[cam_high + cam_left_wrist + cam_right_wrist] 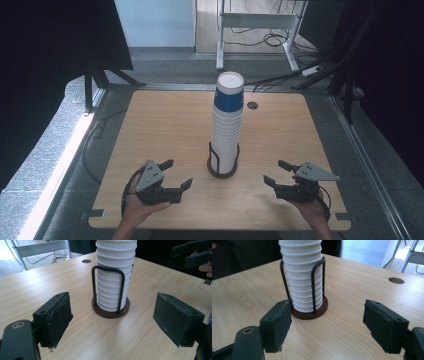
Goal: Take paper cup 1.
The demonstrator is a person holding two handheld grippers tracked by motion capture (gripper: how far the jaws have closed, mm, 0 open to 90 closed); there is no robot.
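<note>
**Inspector A:** Nearest the camera were the person's two forearms, entering at the near edge of the table (165, 125). What did the table itself carry?

**Inspector B:** The wooden table was the largest item. Near its middle, slightly toward the near edge, stood a tall stack of cups (227, 125), upright. The cups were white and ribbed, apart from a blue one at the top. A round cable hole (252, 105) lay in the tabletop beyond the stack, slightly to the right.

**Inspector A:** And what kept the stack upright?

**Inspector B:** A cup holder (110, 307) with a round dark base and black wire loops that rose on either side of the lowest cups. The stack sat inside those loops.

**Inspector A:** State of the grippers?

**Inspector B:** The left gripper (176, 174) was held to the near left of the holder, jaws spread apart with nothing between them, pointed toward the stack and well apart from it. The right gripper (277, 173) sat to the near right, jaws likewise parted and empty, also aimed at the stack. Neither touched the cups or the holder. In each gripper view the base of the holder appeared between the two black jaws, farther off.
</note>
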